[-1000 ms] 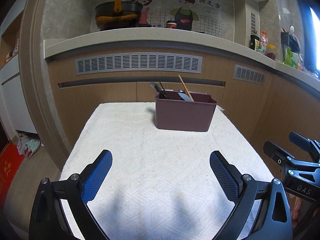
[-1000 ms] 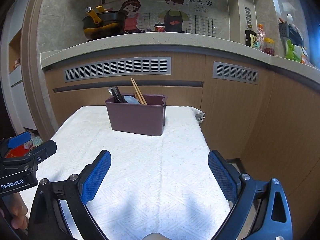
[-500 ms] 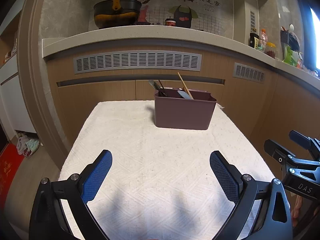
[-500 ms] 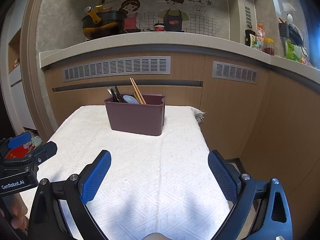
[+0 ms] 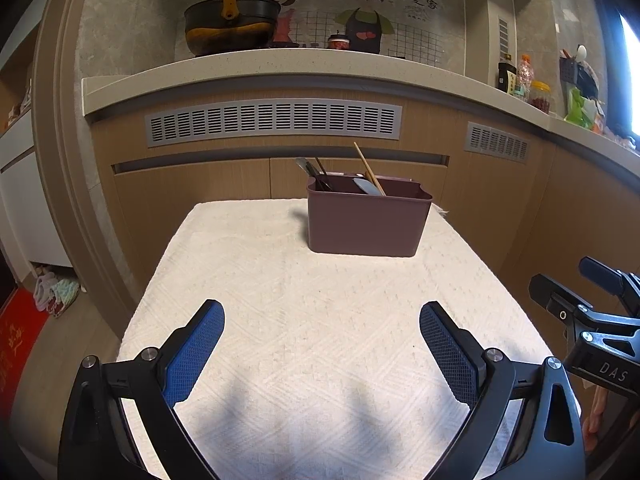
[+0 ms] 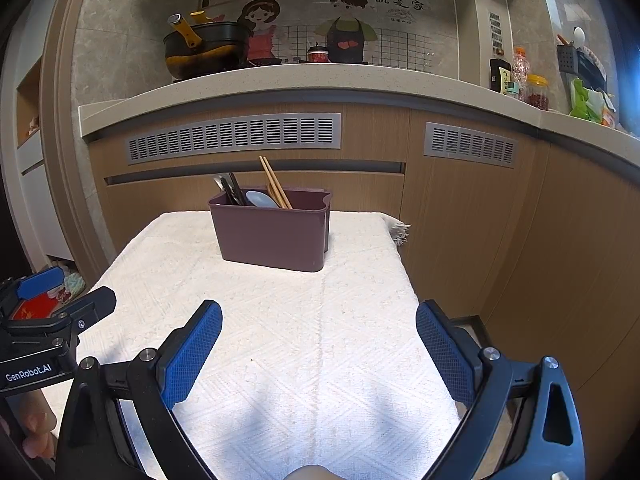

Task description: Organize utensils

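Little had shifted since the earlier frames: only the left view's framing had drifted slightly, while both claws stayed spread and empty above the cloth-covered counter (image 5: 320,320). The left claw (image 5: 322,338) and right claw (image 6: 319,336) hung near the counter's 6 o'clock edge. The maroon utensil bin (image 5: 366,222) stood toward 12 o'clock, holding chopsticks (image 6: 274,182), a spoon (image 6: 258,199) and dark-handled utensils (image 6: 232,190).

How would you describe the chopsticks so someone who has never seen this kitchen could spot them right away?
Find the table under the white cloth in front of the wooden cabinets; a dark purple bin stands at its far end. The chopsticks are the pale wooden pair leaning out of it. They rise higher than the dark-handled utensils and the grey spoon beside them.
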The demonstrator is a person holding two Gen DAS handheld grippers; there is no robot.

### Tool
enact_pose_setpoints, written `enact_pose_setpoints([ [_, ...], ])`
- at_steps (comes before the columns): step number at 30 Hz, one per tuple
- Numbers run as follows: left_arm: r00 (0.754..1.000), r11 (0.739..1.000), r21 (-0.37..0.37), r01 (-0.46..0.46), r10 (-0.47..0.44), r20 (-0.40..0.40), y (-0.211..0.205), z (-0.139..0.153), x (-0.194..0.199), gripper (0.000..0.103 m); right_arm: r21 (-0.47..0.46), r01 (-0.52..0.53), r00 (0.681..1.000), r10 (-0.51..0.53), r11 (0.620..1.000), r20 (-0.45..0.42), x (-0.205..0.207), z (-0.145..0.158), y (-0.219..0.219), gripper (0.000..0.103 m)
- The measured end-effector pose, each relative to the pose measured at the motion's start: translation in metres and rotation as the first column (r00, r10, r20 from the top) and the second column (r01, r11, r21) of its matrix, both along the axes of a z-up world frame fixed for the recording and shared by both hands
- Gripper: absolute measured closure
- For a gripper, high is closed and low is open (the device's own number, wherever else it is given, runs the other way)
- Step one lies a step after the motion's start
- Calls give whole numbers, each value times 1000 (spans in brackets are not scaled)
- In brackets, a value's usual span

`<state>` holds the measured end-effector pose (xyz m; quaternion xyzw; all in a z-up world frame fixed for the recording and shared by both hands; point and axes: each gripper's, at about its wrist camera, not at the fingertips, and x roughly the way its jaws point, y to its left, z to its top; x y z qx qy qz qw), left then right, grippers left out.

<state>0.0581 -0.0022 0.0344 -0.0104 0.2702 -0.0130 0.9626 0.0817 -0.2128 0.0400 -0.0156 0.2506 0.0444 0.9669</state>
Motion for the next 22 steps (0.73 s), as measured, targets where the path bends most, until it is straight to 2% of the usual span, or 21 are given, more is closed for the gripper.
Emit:
enact_pose_setpoints([
  [22,1000,1000,15,-19,19,8,3,-2,2,3,7,0,1000,0,1000,-15,3,-2,-2,6],
])
